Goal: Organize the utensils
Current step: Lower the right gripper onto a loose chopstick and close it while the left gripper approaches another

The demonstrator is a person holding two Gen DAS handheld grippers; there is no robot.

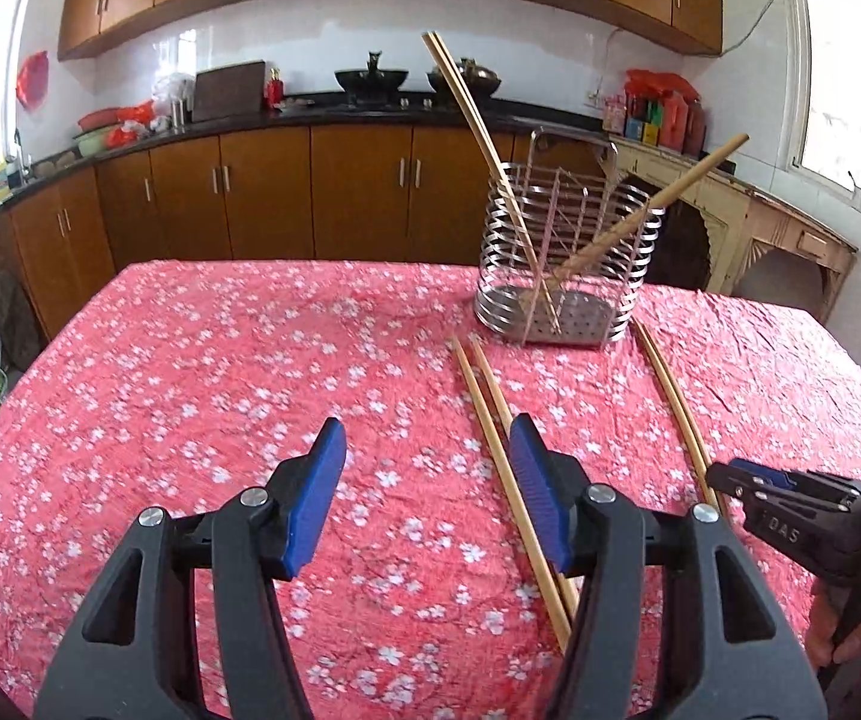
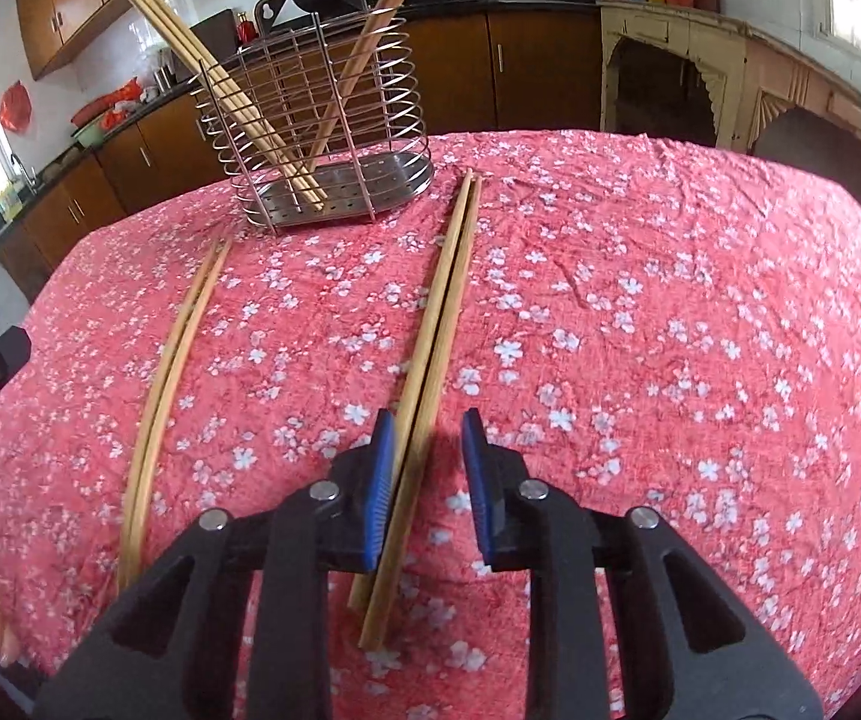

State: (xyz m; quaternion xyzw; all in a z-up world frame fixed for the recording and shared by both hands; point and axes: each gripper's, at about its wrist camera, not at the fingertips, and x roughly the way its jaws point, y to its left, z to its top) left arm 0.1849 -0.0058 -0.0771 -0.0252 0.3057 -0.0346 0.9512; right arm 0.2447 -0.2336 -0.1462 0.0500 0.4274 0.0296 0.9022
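The right gripper (image 2: 427, 438) straddles a chopstick pair (image 2: 436, 324) lying on the floral tablecloth (image 2: 670, 330) — jaws narrowly apart, not pinching. Its long axis points toward the wire utensil holder (image 2: 334, 120). The left gripper (image 1: 424, 450) stands spread beside another pair (image 1: 502, 444).

"das" on the right gripper (image 1: 724, 480)
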